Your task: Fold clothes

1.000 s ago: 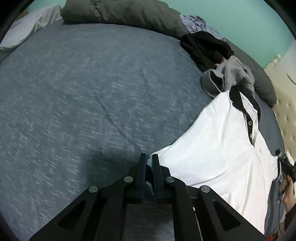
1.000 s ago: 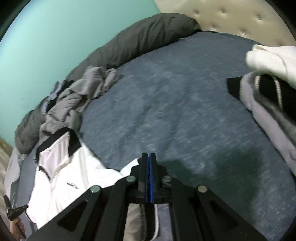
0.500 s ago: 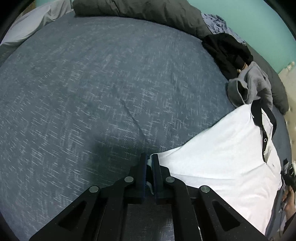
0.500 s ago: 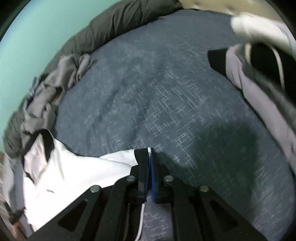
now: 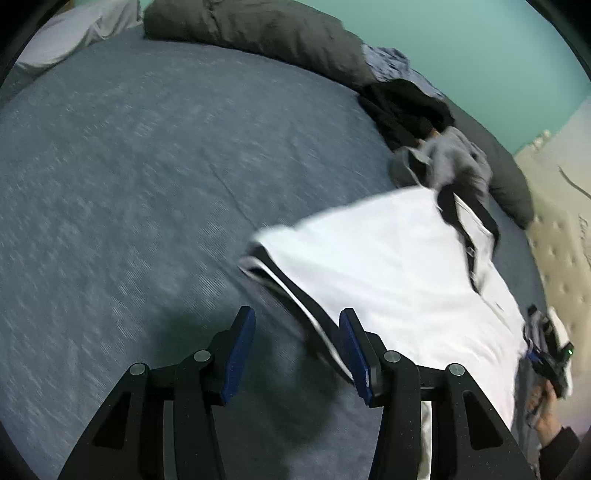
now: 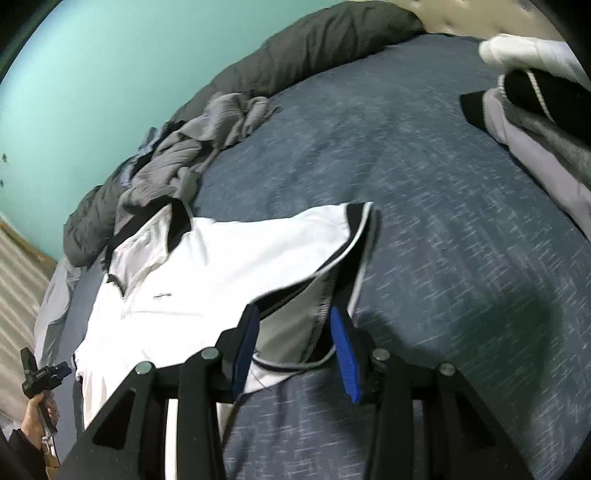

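In the left wrist view, the left gripper (image 5: pixel 297 334) stands spread wide above the blue-grey bedspread (image 5: pixel 140 206), its blue-padded fingers (image 5: pixel 238 354) holding nothing. The white polo shirt (image 5: pixel 388 280) lies on the bed from about one o'clock down to four o'clock of the gripper; its black-and-white trimmed sleeve edge runs diagonally just ahead of the right-hand finger, blurred, and whether cloth touches that finger cannot be told. Beyond the shirt's black collar, toward one o'clock, sit a crumpled grey garment (image 5: pixel 450 158) and a black garment (image 5: pixel 406 107), with a dark grey duvet (image 5: pixel 258 33) rolled along the far edge at twelve o'clock. At four o'clock a hand (image 5: pixel 546 410) grips the handle of the other tool beside a tufted cream headboard (image 5: pixel 557 229). In the right wrist view, the right gripper (image 6: pixel 293 328) is likewise parted wide and clamps nothing, though the shirt's (image 6: pixel 229 258) sleeve opening, showing its grey inner side and black seam, lies between and just ahead of the fingers. The shirt spreads toward ten o'clock, collar nearest the grey garment (image 6: pixel 192 147). A stack of folded clothes (image 6: pixel 535 110) rests at two o'clock, well apart from the shirt. At eight o'clock a hand (image 6: pixel 38 410) holds the left tool.
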Motion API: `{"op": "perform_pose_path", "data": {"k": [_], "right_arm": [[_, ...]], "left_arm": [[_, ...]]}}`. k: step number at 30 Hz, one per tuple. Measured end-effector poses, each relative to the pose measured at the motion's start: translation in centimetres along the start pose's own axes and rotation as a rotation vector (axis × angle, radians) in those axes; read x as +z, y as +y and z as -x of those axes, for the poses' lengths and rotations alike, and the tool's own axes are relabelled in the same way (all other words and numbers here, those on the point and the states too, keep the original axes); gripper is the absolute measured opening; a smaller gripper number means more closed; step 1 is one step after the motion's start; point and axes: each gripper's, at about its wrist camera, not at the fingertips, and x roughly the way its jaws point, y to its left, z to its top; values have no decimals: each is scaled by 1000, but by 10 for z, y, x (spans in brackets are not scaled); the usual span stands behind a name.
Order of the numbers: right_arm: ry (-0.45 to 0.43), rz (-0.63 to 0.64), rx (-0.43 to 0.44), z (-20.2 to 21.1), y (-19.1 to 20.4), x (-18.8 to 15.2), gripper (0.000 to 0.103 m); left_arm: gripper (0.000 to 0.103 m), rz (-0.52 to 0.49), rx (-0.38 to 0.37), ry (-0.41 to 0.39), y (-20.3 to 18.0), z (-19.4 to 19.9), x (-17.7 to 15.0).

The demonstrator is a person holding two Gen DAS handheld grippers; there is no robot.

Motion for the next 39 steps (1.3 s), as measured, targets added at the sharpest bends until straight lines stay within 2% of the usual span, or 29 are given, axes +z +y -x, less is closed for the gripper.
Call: {"op": "perform_pose_path", "data": {"k": [6, 13, 14, 15, 16, 17, 19, 20, 27, 30, 32, 36, 39], "right_arm": [[-66, -27, 87, 15, 14, 2, 41], [32, 9, 58, -4, 26, -7, 40], [42, 9, 56, -6, 25, -9, 33], [51, 9, 54, -8, 25, -11, 26], [56, 10, 45, -8, 24, -12, 15], [59, 14, 30, -7, 22, -13, 8], [59, 21, 21, -5, 20, -14, 4], [55, 21, 16, -3, 18, -13, 4], [60, 2, -43, 9, -2, -13, 4], [69, -17, -47, 9, -10, -20, 4], [72, -28, -51, 8, -13, -25, 4], [84, -31, -111, 3, -18, -29, 4], [91, -65, -133, 1, -24, -29, 4]], "left_arm": [[51, 0, -40, 31, -19, -4, -27], [51, -2, -55, 64, -30, -25, -35], [50, 1, -56, 69, -30, -28, -35], [46, 4, -56, 73, -30, -31, -36], [32, 7, -54, 76, -30, -34, -37], [15, 8, -49, 81, -30, -36, -37], [1, -3, -50, 81, -31, -36, -36], [0, -9, -51, 80, -31, -34, -36], [0, -15, -30, 25, -20, -4, -27], [0, 8, -19, 30, -9, 0, -28], [0, 24, -30, 39, -6, -1, -30], [0, 36, -47, 59, -11, -10, -37], [6, 26, -46, 69, -19, -18, -41]]}}
